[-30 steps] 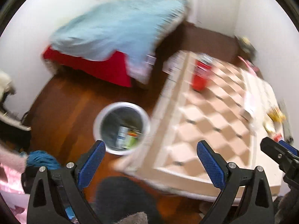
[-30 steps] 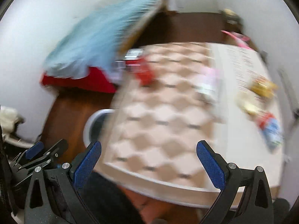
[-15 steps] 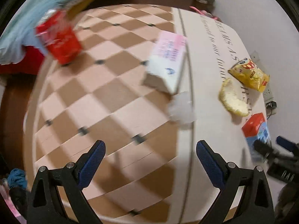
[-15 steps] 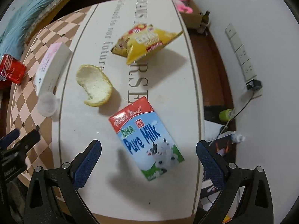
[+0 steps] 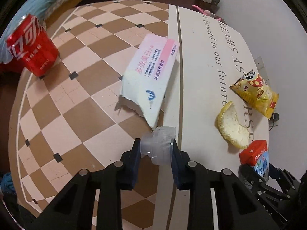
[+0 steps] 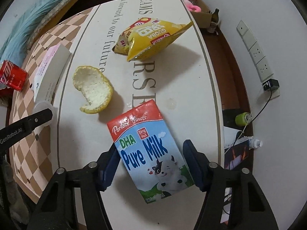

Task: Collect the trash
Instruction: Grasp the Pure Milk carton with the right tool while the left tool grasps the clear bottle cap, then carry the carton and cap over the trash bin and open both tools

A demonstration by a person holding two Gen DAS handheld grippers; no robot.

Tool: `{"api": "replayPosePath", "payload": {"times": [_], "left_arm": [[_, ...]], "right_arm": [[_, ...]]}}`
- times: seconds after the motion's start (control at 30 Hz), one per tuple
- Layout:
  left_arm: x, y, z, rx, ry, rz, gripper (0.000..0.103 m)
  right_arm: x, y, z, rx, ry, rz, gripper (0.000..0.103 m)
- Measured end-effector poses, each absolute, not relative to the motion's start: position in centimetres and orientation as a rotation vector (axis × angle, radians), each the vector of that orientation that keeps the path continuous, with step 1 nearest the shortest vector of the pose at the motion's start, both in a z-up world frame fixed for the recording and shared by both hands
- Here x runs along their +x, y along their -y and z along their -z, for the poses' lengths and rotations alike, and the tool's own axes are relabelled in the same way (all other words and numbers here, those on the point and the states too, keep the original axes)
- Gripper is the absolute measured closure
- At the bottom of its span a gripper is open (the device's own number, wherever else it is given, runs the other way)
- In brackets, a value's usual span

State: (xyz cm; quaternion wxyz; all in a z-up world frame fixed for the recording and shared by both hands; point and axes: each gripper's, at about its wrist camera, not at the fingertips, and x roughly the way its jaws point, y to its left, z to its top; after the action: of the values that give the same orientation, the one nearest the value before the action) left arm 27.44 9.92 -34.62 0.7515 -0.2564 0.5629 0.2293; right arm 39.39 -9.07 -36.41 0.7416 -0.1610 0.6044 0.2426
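My left gripper (image 5: 155, 150) is shut on a clear plastic cup (image 5: 158, 140) lying on its side on the table (image 5: 199, 76). My right gripper (image 6: 151, 163) has closed in on both long sides of the blue and red milk carton (image 6: 142, 134), which lies flat near the table's front edge. Beyond it lie a citrus peel (image 6: 94, 92) and a yellow snack bag (image 6: 151, 36). A torn pink and white box (image 5: 151, 72) lies just past the cup. At the far left a red cola can (image 5: 31, 45) stands upright.
A white power strip (image 6: 255, 53) hangs on the right wall, with a cable running down to clutter and a green roll (image 6: 241, 119) on the floor. A cardboard box (image 6: 201, 15) sits beyond the table's far end. A blue blanket (image 6: 23, 23) covers the bed at left.
Both grippers swung from the floor bin and bed to low over the table. The left one shut on the cup. The right one narrowed from wide open onto the milk carton.
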Motion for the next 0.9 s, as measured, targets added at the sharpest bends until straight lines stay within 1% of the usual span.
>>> {"api": "replayPosePath", "payload": {"times": [0.13, 0.3, 0.6, 0.77, 0.9], "left_arm": [[26.7, -9.6, 33.8, -0.496, -1.208, -0.520, 0.078], [24.7, -8.9, 31.5, -0.395, -1.155, -0.548, 0.078], [20.6, -9.7, 25.3, -0.274, -1.005, -0.653, 0.078], [17.1, -11.8, 22.6, -0.299, -0.954, -0.693, 0.078], [13.9, -13.4, 21.3, -0.311, -0.934, -0.722, 0.078]], "right_arm": [[38.4, 9.1, 35.5, -0.339, -1.306, -0.535, 0.040], [36.8, 9.3, 33.3, -0.284, -1.258, -0.553, 0.041], [32.2, 7.9, 28.0, -0.226, -1.119, -0.578, 0.043], [28.6, 5.7, 24.6, -0.167, -1.039, -0.635, 0.043], [25.9, 3.2, 23.0, -0.147, -1.016, -0.716, 0.043]]}}
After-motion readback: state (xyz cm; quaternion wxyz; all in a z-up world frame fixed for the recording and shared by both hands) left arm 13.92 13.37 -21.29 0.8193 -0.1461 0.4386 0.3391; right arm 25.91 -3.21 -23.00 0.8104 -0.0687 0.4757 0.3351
